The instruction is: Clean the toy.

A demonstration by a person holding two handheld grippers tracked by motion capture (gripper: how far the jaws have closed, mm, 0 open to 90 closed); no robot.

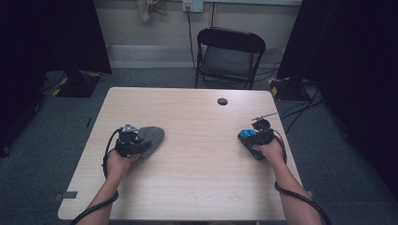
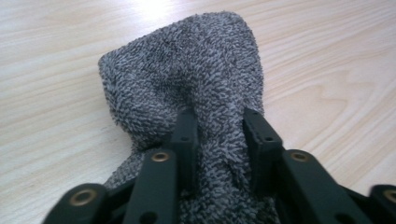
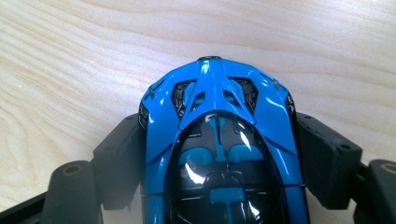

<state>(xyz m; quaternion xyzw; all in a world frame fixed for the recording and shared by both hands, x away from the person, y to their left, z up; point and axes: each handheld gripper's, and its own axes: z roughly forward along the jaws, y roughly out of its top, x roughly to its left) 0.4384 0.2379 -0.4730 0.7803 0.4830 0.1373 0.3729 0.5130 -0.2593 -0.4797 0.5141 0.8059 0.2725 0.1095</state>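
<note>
The left gripper (image 2: 219,128) is clamping a grey terry cloth (image 2: 187,84), its jaws drawn in close with a thick fold of pile bunched between them. The rest of the cloth is lying spread on the wooden table (image 2: 56,56) ahead of the jaws. In the high view the same cloth (image 1: 151,137) is resting on the left half of the table (image 1: 197,178), directly in front of the left gripper (image 1: 127,137).

The right gripper (image 3: 219,154) is holding a blue toy sports car (image 3: 219,140). Its jaws are standing partly open, one pressing against each flank of the body, and the car's pointed end is projecting forward over the tabletop. In the high view the car (image 1: 248,134) is sitting at the right half of the table, in the right gripper (image 1: 256,136), well apart from the cloth.

Assessment: the work in hand appears to be wiping the car with the cloth. To do it well, the two grippers need to be brought together near mid-table. The cloth grip looks secure and is leaving ample free fabric for contact. The car's glossy shell may slip under sideways pressure, so wiping strokes should run along its length, toward the holding jaws, with light force. Whether the wheels are touching the table cannot be determined.

Containers: no container is being seen on the table. A round dark cable port (image 1: 222,101) is sitting near the far edge, and a black folding chair (image 1: 229,56) is standing beyond it.
</note>
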